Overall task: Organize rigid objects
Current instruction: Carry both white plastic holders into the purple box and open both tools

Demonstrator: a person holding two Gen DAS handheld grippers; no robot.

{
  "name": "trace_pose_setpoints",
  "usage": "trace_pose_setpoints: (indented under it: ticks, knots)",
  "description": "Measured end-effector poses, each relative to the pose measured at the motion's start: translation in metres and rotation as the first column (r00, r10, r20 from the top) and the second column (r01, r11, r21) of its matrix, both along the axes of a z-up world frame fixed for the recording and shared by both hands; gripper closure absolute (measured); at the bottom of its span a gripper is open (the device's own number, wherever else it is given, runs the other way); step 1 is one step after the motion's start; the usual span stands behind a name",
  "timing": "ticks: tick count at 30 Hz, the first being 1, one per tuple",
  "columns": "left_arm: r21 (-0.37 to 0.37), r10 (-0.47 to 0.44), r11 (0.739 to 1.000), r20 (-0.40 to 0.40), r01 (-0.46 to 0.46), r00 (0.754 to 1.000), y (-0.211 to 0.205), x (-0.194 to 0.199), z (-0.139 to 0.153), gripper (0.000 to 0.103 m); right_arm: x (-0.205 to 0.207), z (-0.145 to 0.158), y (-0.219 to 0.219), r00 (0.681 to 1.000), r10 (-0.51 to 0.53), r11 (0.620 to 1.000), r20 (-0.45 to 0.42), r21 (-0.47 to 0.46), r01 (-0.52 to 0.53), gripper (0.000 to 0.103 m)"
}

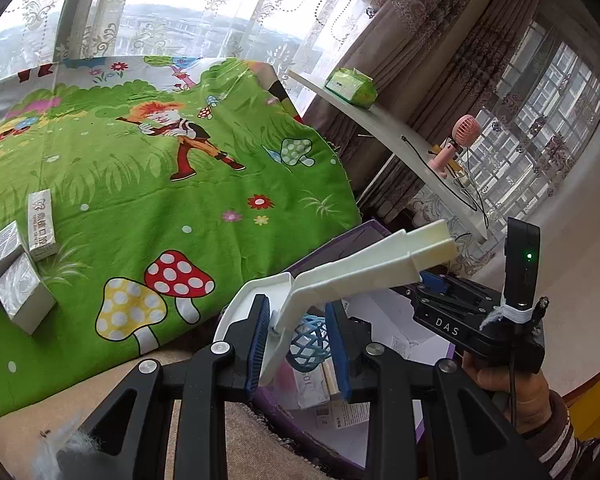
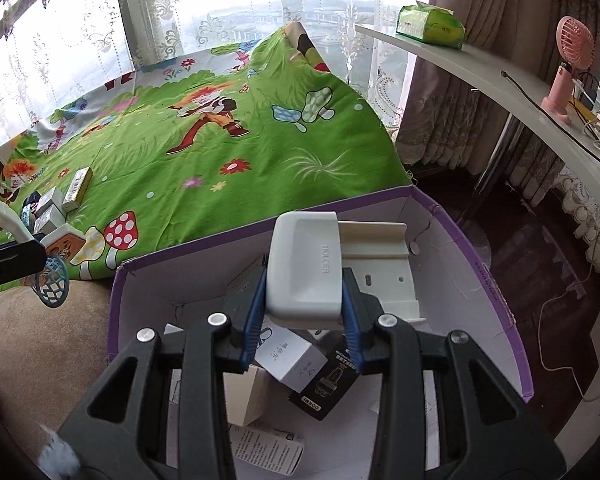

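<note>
My left gripper (image 1: pixel 300 320) is shut on a white plastic piece (image 1: pixel 360 268) with a blue net (image 1: pixel 310 340). Its long arm sticks out up and to the right, above the near corner of a purple-edged cardboard box (image 1: pixel 340 248). My right gripper (image 2: pixel 304 280) is shut on a white plastic holder (image 2: pixel 302 272) and hangs over the open box (image 2: pixel 480 276). Inside the box lie white cartons (image 2: pixel 288 356) and a black carton (image 2: pixel 328 384). The left gripper (image 2: pixel 12 260) and its blue net (image 2: pixel 54 284) show at the left edge. Several small boxes (image 1: pixel 20 264) stand on the green cartoon sheet (image 1: pixel 160 200).
A curved white shelf (image 2: pixel 500 80) on the right carries a green tissue pack (image 2: pixel 430 20), a pink fan (image 2: pixel 566 64) and cables. Lace curtains and a window lie behind the sheet. A beige cushion (image 2: pixel 40 360) lies left of the box. A hand (image 1: pixel 512 392) holds the right gripper (image 1: pixel 476 320).
</note>
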State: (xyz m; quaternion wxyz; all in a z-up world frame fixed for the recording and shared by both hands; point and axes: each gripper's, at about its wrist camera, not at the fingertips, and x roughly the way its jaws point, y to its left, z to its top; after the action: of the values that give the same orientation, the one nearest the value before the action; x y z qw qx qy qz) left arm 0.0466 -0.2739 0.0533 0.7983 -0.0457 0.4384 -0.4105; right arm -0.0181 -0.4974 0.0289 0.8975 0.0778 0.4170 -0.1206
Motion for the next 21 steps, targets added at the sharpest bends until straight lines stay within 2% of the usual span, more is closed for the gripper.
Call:
trace_pose_setpoints:
  ticks: [7, 10, 13, 21]
  knots:
    - [-0.024, -0.049, 0.999, -0.027, 0.048, 0.998, -0.026, 0.003, -0.004, 0.071, -0.003, 0.004, -0.014, 0.999, -0.033, 0.999, 0.007, 0.002, 0.033, 0.063]
    - [-0.012, -0.048, 0.999, -0.046, 0.047, 0.998, -0.030, 0.006, -0.008, 0.063, -0.005, 0.005, -0.019, 0.998, -0.055, 0.998, 0.007, 0.004, 0.055, 0.063]
    - [-0.016, -0.038, 0.999, -0.056, 0.037, 0.998, -0.026, 0.008, -0.010, 0.053, -0.004, 0.004, -0.020, 0.998, -0.060, 0.998, 0.003, 0.006, 0.060, 0.053]
    - [-0.022, 0.009, 1.000, -0.072, -0.011, 0.997, -0.011, 0.014, -0.013, 0.053, -0.001, 0.003, -0.011, 1.000, -0.028, 0.999, 0.002, 0.021, 0.028, 0.052]
